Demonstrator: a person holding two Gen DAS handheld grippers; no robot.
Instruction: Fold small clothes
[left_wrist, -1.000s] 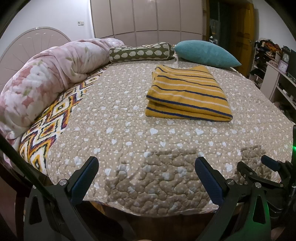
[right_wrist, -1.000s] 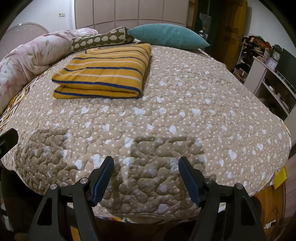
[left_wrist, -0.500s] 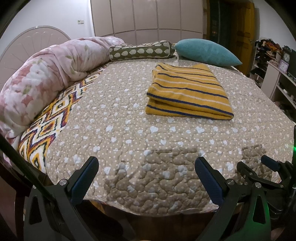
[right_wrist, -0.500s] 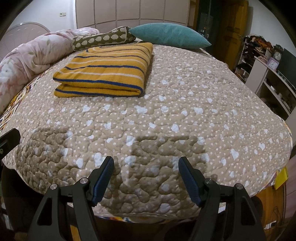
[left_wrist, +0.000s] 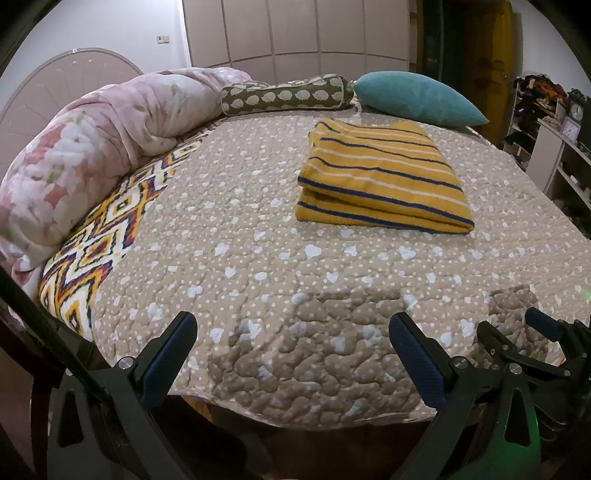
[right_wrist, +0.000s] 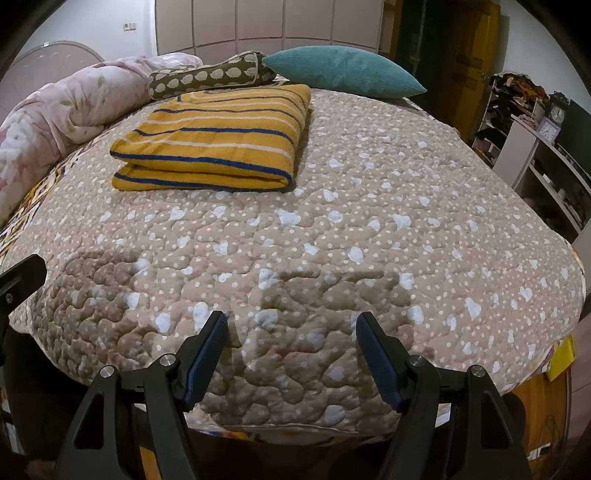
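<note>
My left claw (left_wrist: 291, 334) hangs over the near edge of the bed, jaws spread wide, nothing between them. My right claw (right_wrist: 291, 334) is the same: wide open, empty, pointing down at the quilt (right_wrist: 369, 221) by the near edge. Both sit side by side; the right claw's tip shows at the right of the left view. I read this as parked, clear of the cloth so nothing gets dragged.

Past the claws is a bare stretch of quilt with their shadows on it. Further in, toward the far edge, lies the yellow striped garment (left_wrist: 380, 177), folded into a flat rectangle of several layers, the rounded fold facing me. It's well apart from both claws. Looks done, judging by the squared edges.

Behind it a teal pillow (left_wrist: 417, 98) and a patterned bolster (left_wrist: 284, 96) line the far edge. A pink floral duvet (left_wrist: 92, 155) is bunched along the left edge, probably pushed aside for folding room.
</note>
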